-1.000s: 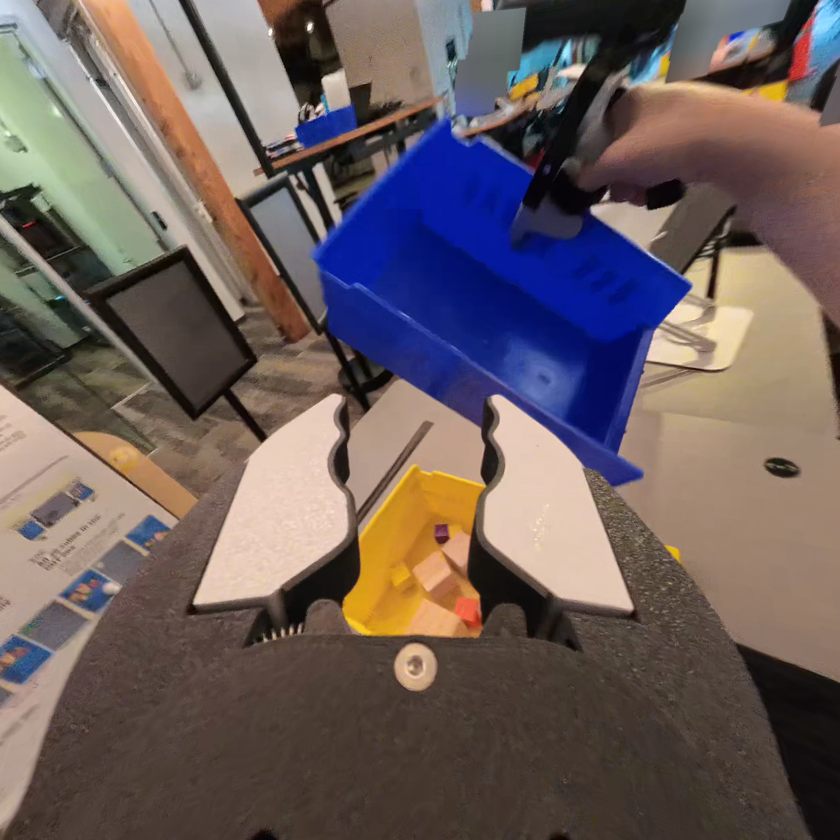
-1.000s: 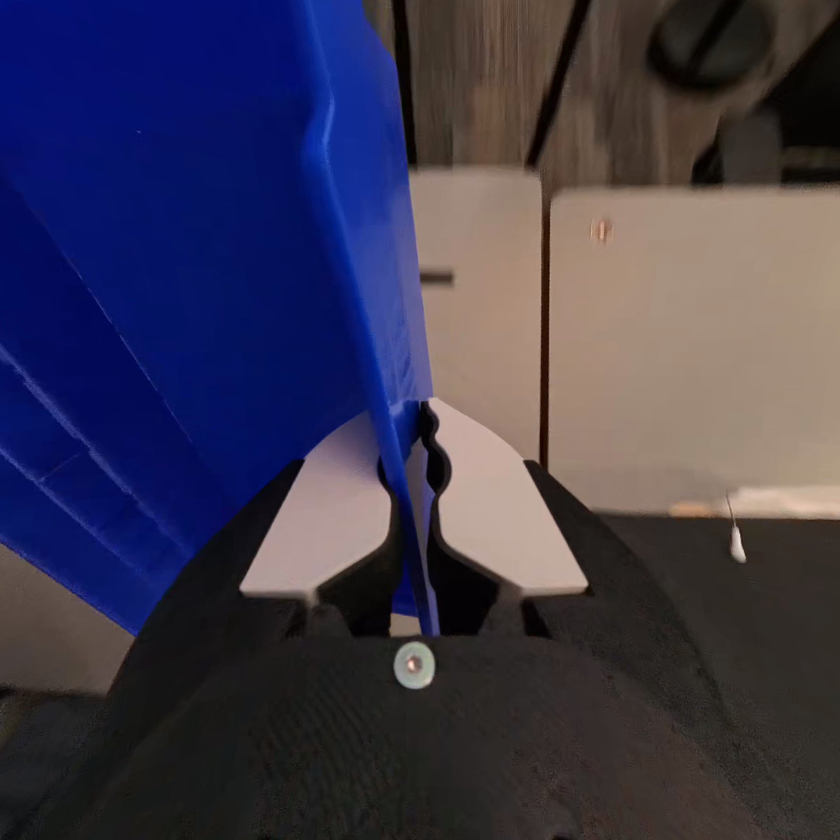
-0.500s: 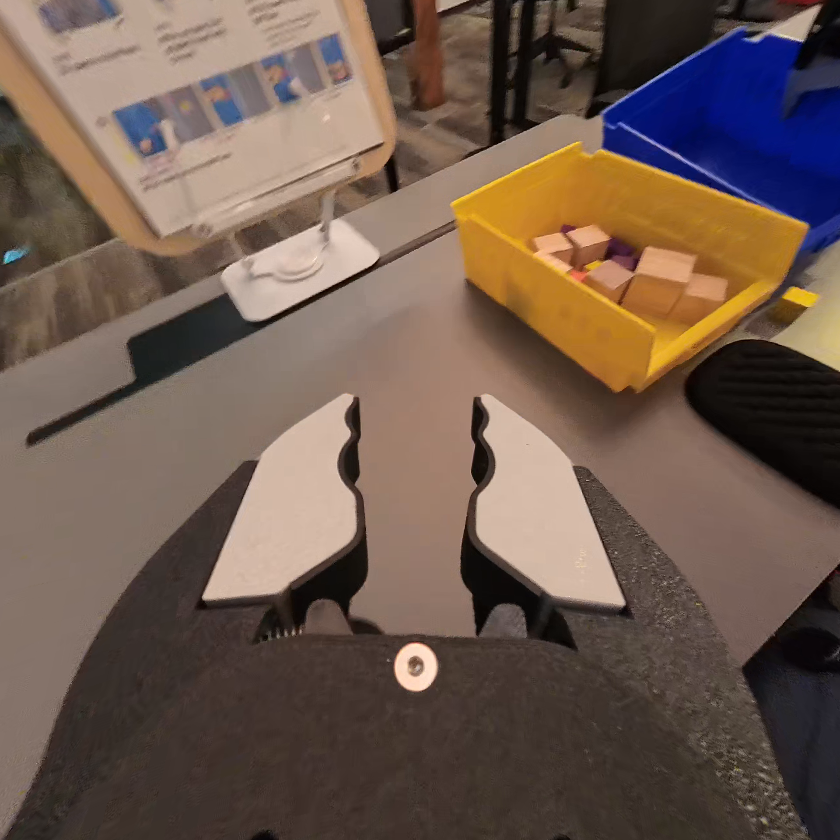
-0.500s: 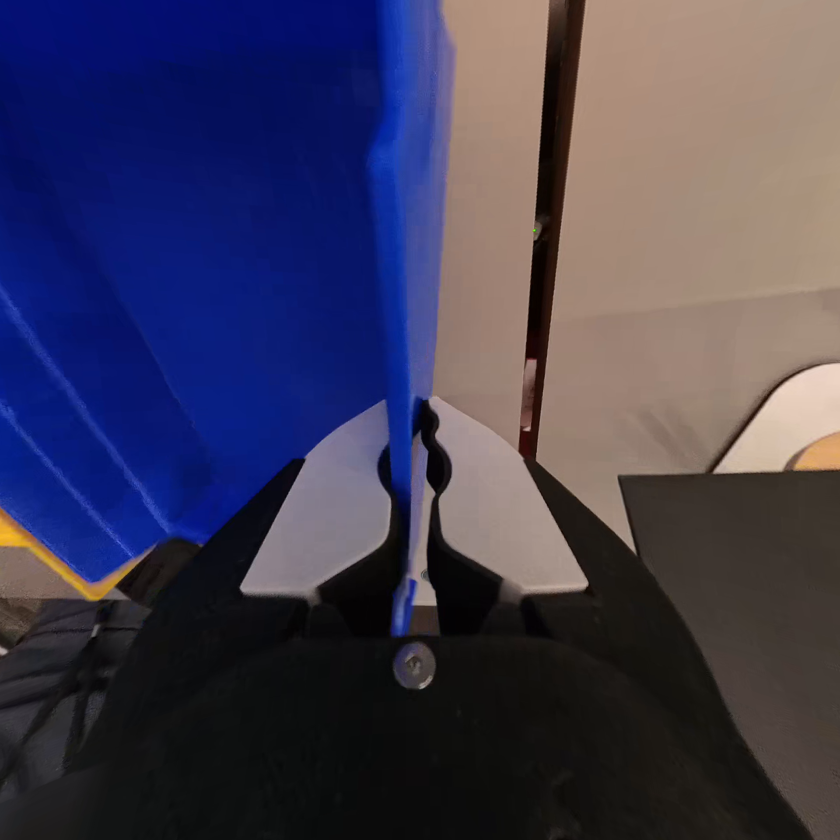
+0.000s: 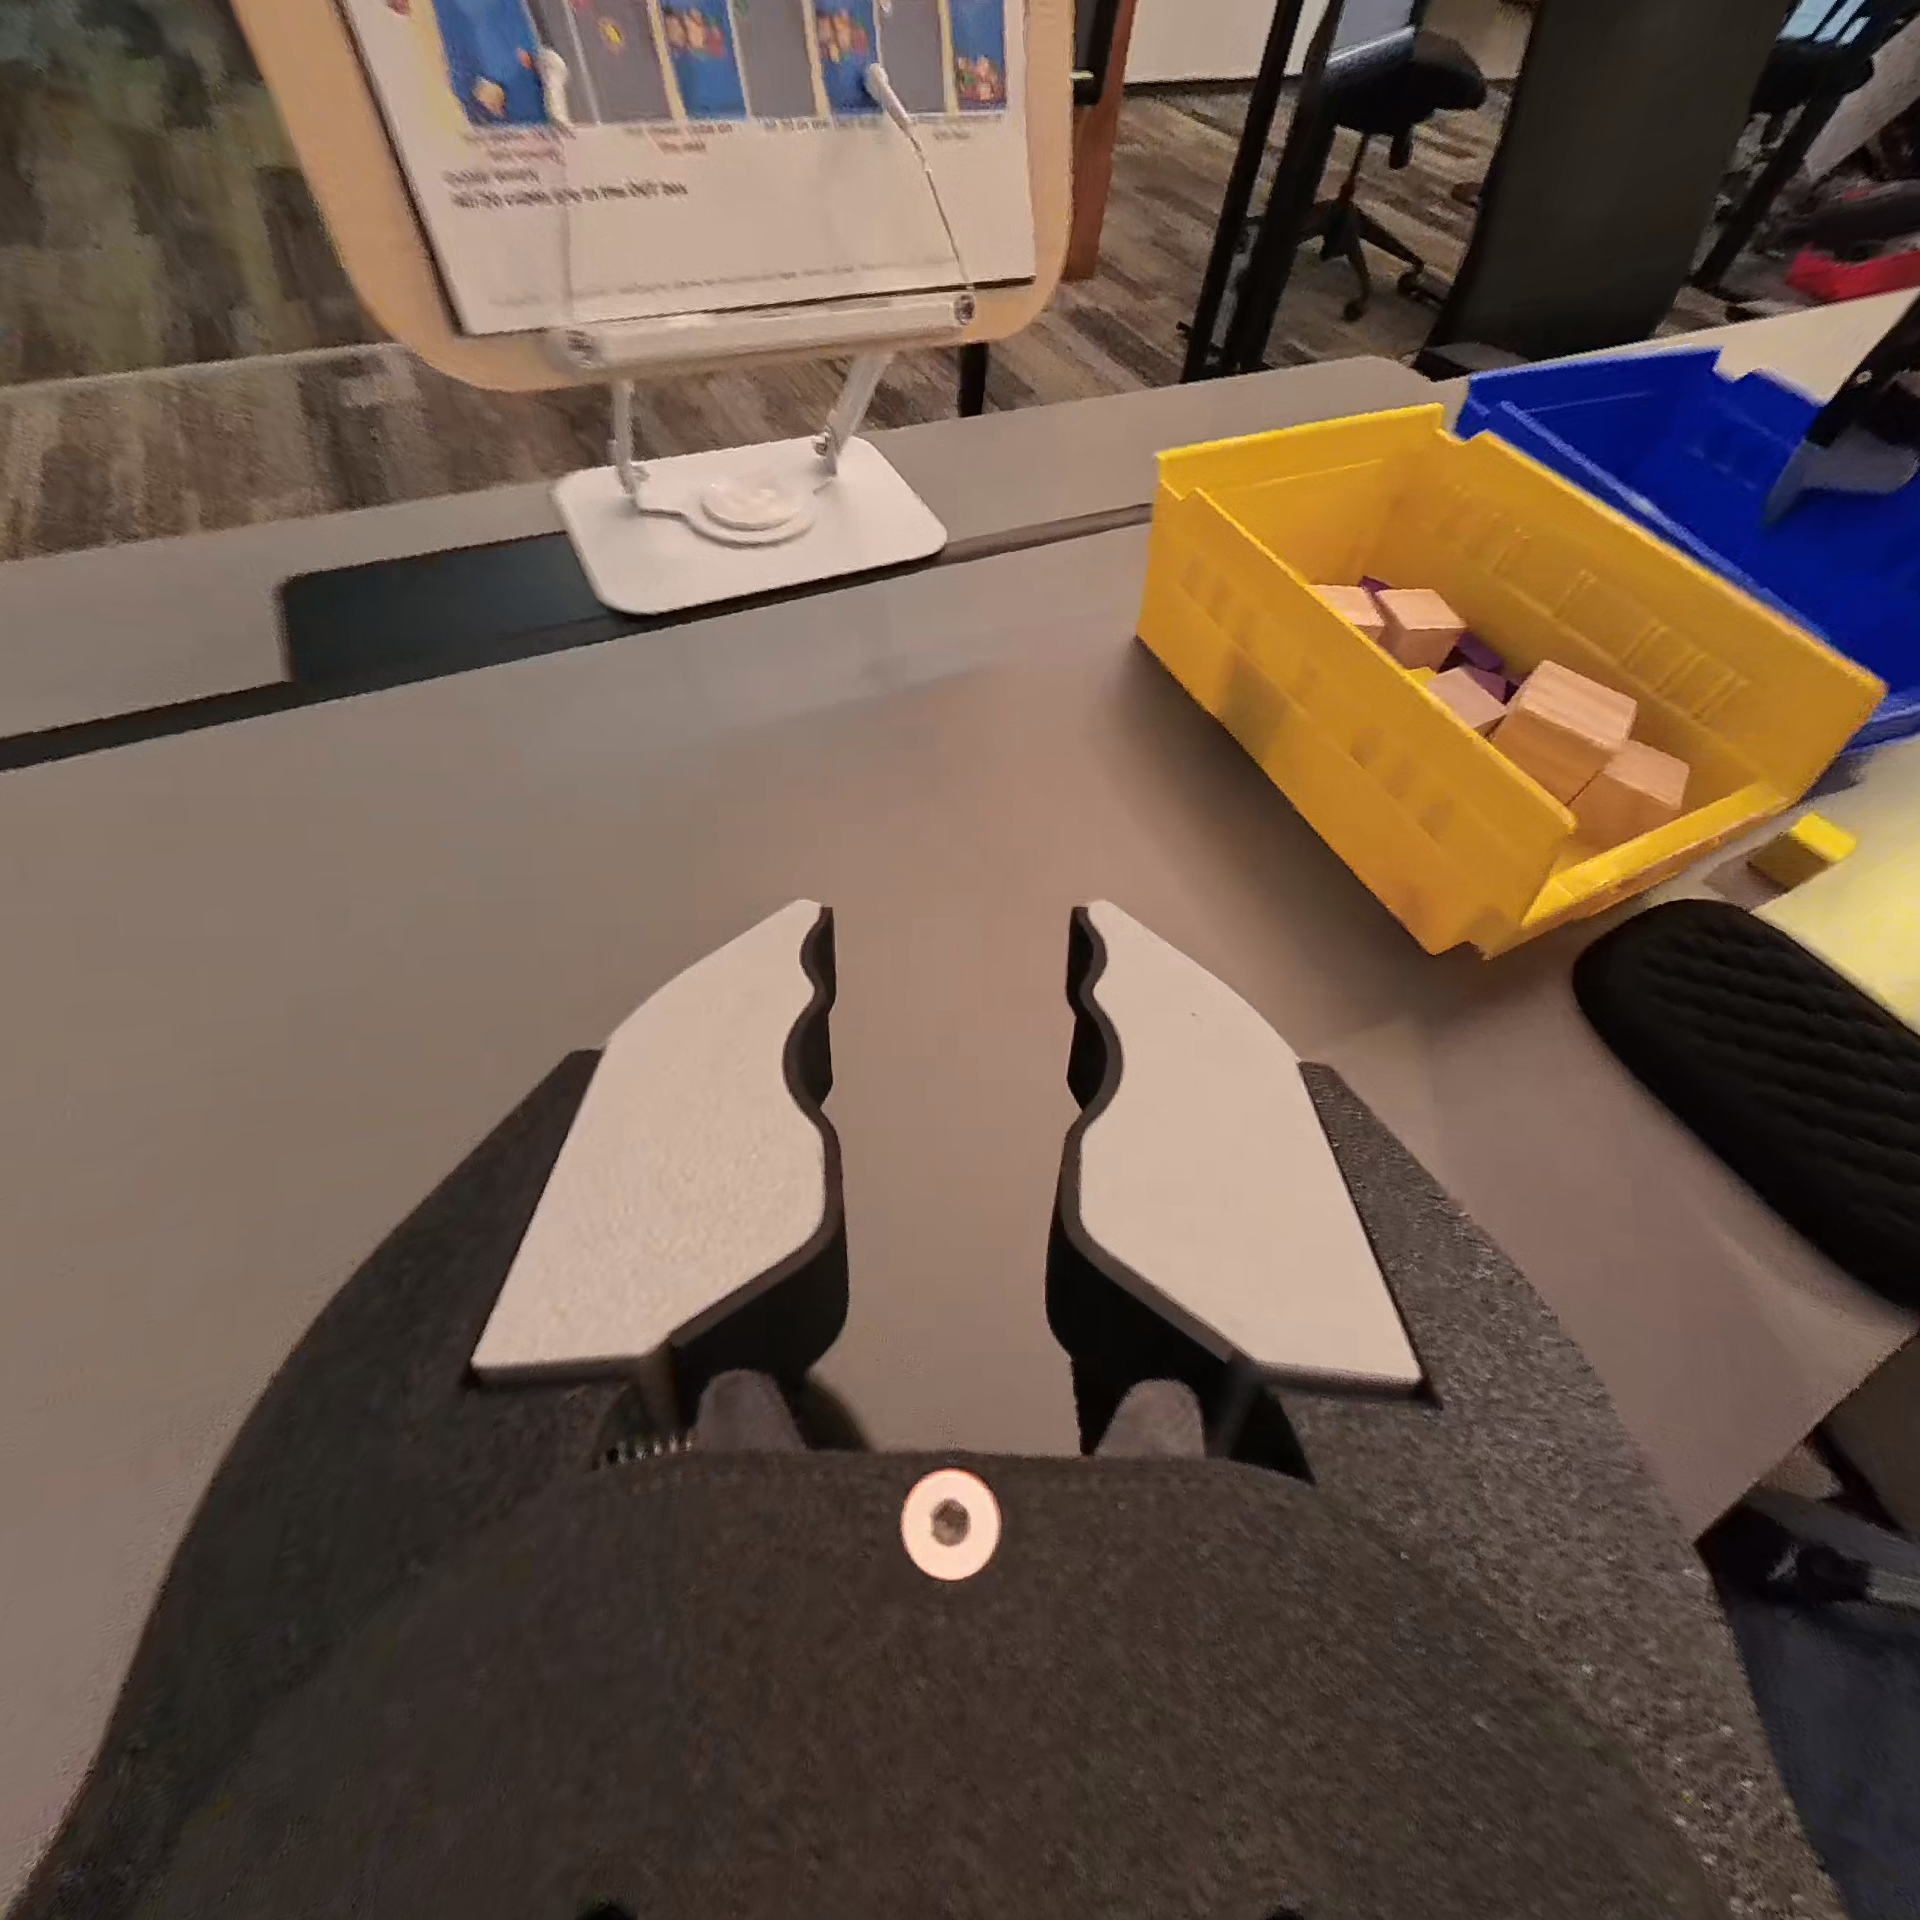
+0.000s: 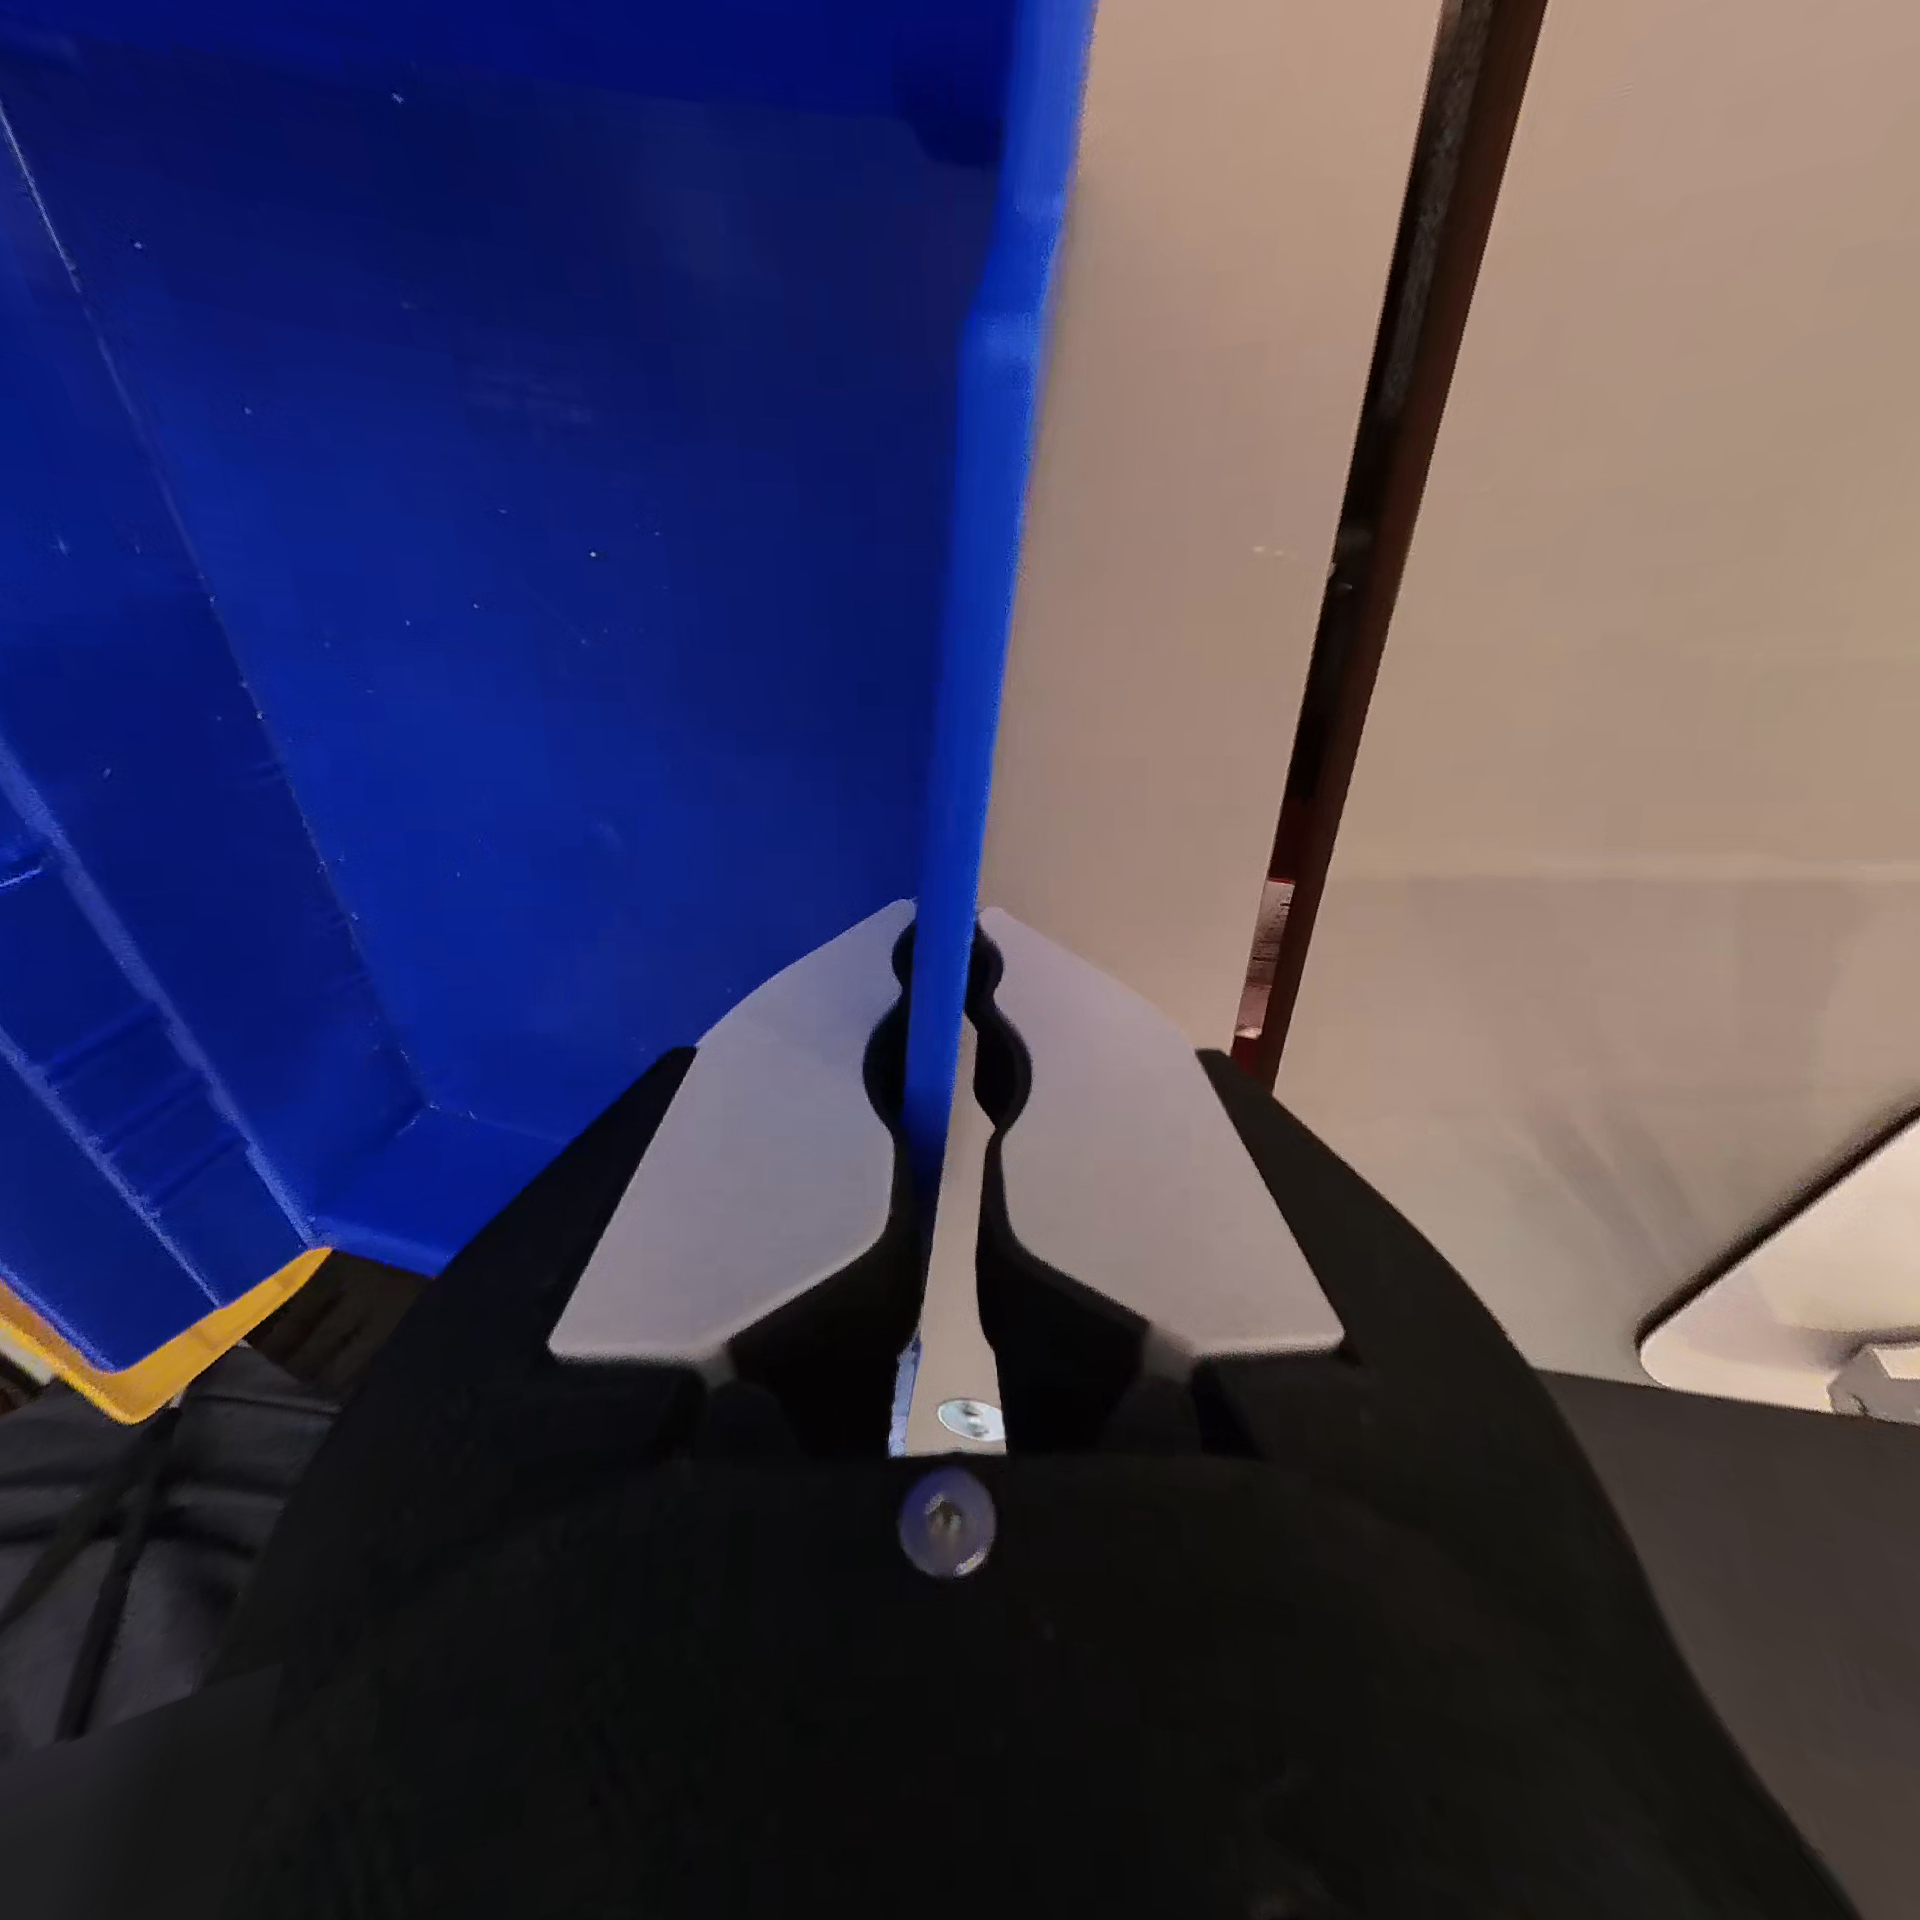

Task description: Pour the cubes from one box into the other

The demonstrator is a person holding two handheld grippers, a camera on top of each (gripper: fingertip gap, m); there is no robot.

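Cubes (image 5: 1558, 727) inside yellow box (image 5: 1340, 748)

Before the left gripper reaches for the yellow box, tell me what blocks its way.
Nothing visible does. The left gripper is open over bare table, and the yellow box sits ahead to its right.

Left view looks across table (image 5: 520, 831); right sits close, both showing blue box (image 6: 520, 623)
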